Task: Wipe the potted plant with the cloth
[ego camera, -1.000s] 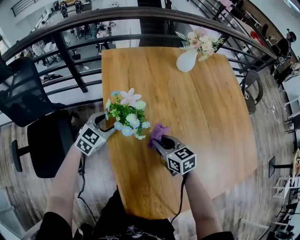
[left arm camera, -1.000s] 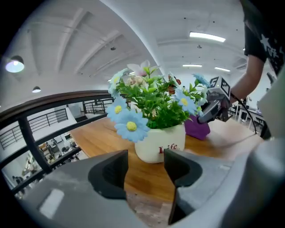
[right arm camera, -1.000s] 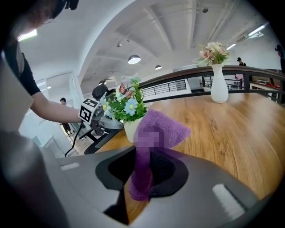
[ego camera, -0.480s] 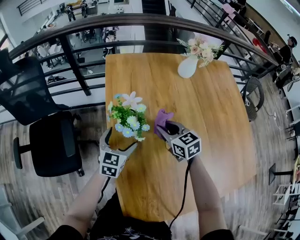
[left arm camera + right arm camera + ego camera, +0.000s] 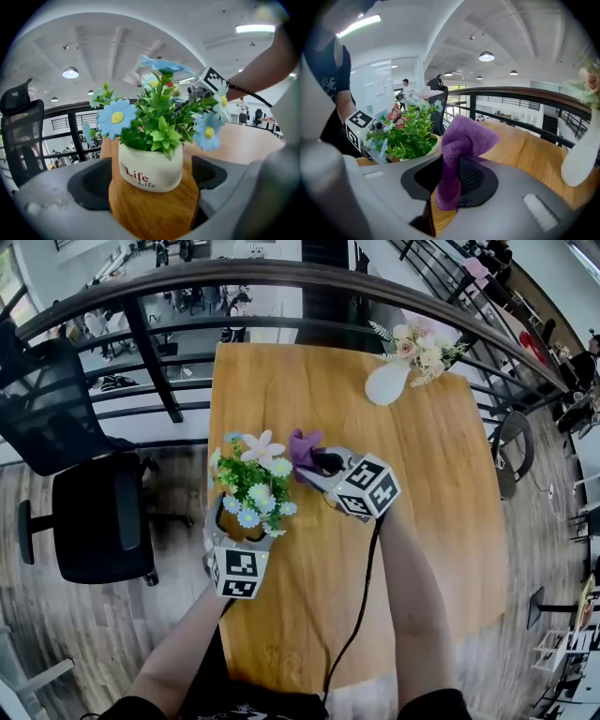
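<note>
While the potted plant (image 5: 251,482) stands near the left edge of the wooden table (image 5: 431,484), close to the person, we note both grippers drawn in on it.

Left gripper (image 5: 240,527): comes at the plant from the near side. Jaws have just been opening and now stand wide apart. The white pot (image 5: 150,168) sits between them, with a gap showing on either side, so we read no grip on it. The pot rests upright on the table on its own.

Right gripper (image 5: 317,468): jaws clamped on the purple cloth (image 5: 302,448). A bunched tuft of it sticks out past the tips. From the head view the tuft lies just beside the pink flower (image 5: 262,444) at the plant's far right. We cannot tell whether it touches a petal or leaf.

Progress, as we judge it:
- Cloth picked up and brought to the plant: done.
- Wiping itself: at hand or barely under way. Nothing on the leaves or pot shows which parts have been gone over.
- Left to do: pass the cloth over the foliage and likely the pot wall. The pot may need steadying first, since nothing holds it now.

A white vase of flowers (image 5: 388,381) stands well apart at the far end, untouched.
</note>
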Demonstrator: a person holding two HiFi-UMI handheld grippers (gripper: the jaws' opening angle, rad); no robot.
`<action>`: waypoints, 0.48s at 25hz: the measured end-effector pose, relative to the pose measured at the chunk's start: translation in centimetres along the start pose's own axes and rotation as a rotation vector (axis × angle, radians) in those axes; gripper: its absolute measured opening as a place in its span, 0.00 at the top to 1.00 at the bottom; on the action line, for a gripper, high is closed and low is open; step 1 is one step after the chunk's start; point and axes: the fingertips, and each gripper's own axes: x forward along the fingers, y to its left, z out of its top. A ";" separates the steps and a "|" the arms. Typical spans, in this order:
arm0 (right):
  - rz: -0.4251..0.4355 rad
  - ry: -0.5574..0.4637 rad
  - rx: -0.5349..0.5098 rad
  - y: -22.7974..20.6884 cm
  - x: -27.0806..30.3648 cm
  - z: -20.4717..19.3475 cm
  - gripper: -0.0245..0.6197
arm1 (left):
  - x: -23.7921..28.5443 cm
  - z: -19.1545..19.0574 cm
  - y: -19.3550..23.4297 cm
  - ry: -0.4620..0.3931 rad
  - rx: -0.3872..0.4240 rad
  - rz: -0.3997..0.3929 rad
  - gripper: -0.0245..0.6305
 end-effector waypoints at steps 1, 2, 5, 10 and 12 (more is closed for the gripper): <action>0.027 0.010 -0.021 0.0 0.6 0.3 0.83 | 0.1 0.1 0.1 -0.003 0.007 0.009 0.14; 0.053 0.018 -0.036 0.0 1.1 0.6 0.83 | 0.2 0.2 0.4 -0.008 0.009 0.021 0.14; 0.145 0.051 -0.051 0.6 2.4 1.0 0.83 | 0.4 0.5 1.0 -0.022 0.005 0.038 0.15; 0.281 0.117 -0.088 1.6 4.0 1.1 0.83 | 0.3 1.4 0.6 -0.051 0.058 -0.027 0.29; 0.317 0.141 -0.106 1.8 4.3 0.9 0.83 | 0.2 1.1 0.4 -0.060 0.053 -0.043 0.29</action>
